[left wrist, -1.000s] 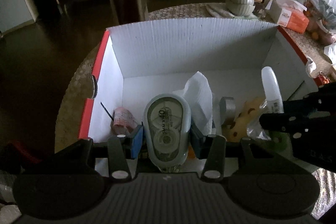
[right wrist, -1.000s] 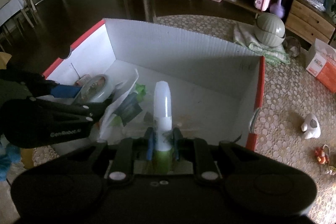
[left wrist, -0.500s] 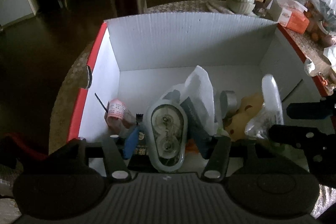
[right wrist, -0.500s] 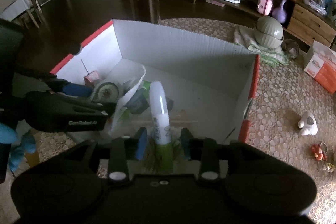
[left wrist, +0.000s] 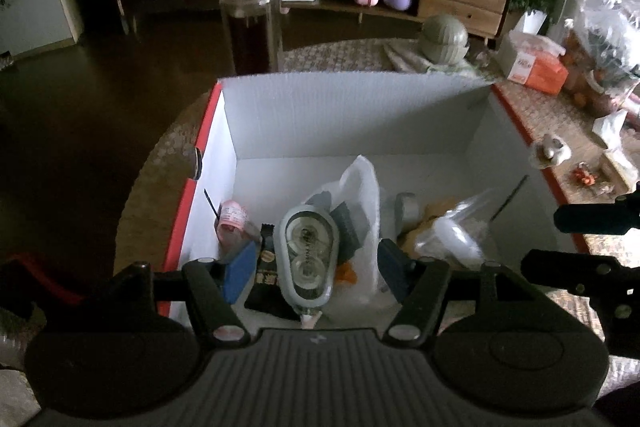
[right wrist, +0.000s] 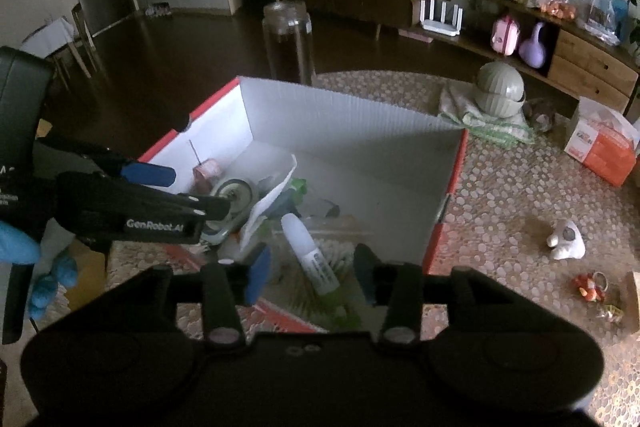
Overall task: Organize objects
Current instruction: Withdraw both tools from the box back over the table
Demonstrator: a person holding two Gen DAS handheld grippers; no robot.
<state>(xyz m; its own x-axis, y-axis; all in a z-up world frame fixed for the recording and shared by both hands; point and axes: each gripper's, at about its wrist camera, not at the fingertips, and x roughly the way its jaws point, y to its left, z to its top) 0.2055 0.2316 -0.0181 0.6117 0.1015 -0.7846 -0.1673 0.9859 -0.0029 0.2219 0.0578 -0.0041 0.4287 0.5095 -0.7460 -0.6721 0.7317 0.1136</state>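
The left gripper point(left wrist: 314, 261) is held above the near end of the box point(left wrist: 352, 115), with its blue pads point(left wrist: 239, 269) set apart. The jaws have just been opening. The correction tape dispenser point(left wrist: 307, 253) is seen between the pads but is touched by neither; it is lying in the box on a dark packet point(left wrist: 267, 269). A white plastic bag point(left wrist: 366, 203) is found just beside the dispenser at 3 o'clock, and a small pink-labelled bottle point(left wrist: 232, 221) at 9 o'clock, close to the red-edged left wall.

The right gripper point(right wrist: 310, 273) is likewise held above the box point(right wrist: 352, 131) with its jaws apart; they have just been opening. The white tube point(right wrist: 310, 255) is lying tilted inside the box between the pads, with clear gaps on both sides, its cap pointing to 11 o'clock. In the right wrist view, the left gripper point(right wrist: 192, 193) is seen at 9 o'clock, over the dispenser point(right wrist: 236, 193).

The box is placed on a round table with a pebble-pattern cloth point(right wrist: 500, 195). A tall glass jar point(right wrist: 288, 43) is located behind the box at 12 o'clock. A green ribbed pot point(right wrist: 500, 91) on a folded cloth is located at 1 o'clock, an orange-and-white carton point(right wrist: 600, 147) at 2 o'clock, and a small white figurine point(right wrist: 566, 241) at 3 o'clock, well apart from the box.
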